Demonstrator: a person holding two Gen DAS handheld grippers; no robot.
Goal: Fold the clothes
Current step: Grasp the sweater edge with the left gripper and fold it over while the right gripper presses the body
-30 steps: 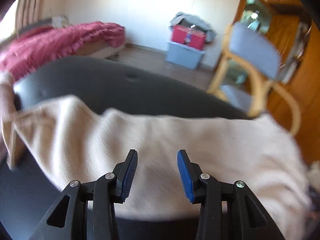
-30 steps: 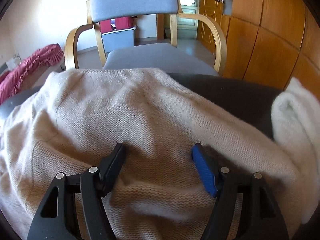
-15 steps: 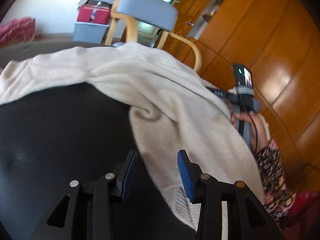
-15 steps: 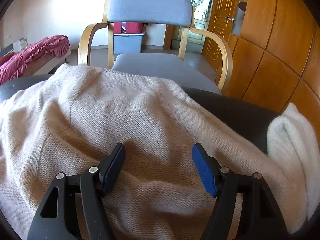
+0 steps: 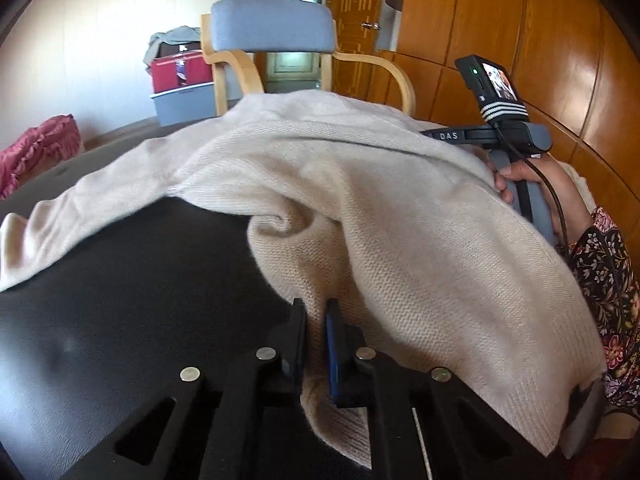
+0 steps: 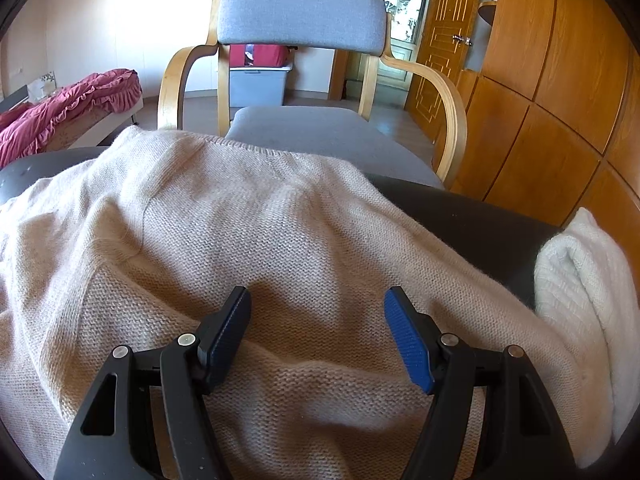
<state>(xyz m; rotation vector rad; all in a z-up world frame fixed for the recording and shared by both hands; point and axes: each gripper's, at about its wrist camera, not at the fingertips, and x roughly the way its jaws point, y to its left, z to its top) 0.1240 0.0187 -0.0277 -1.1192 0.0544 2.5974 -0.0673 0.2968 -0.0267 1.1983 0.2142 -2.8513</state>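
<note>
A cream knitted sweater point(image 5: 360, 184) lies spread and rumpled across a black table point(image 5: 132, 288). My left gripper point(image 5: 316, 312) is shut on a fold of the sweater's near edge. In the right wrist view the same sweater point(image 6: 248, 240) fills the foreground, and my right gripper point(image 6: 318, 316) stands open just above it with nothing between its fingers. The left wrist view also shows the right gripper's body point(image 5: 516, 140) with its camera, held by a hand point(image 5: 536, 176) behind the raised sweater; its fingers are hidden there.
A folded white knit garment point(image 6: 580, 280) lies at the table's right edge. A grey-cushioned wooden armchair point(image 6: 304, 20) stands right behind the table. Wooden cabinets point(image 6: 560, 80) line the right side. A red bedspread point(image 6: 68, 104) and storage boxes point(image 5: 182, 88) sit farther back.
My left gripper swung right to the sweater's near edge and closed on a fold of it. The right gripper stayed open over the sweater, drifting slightly.
</note>
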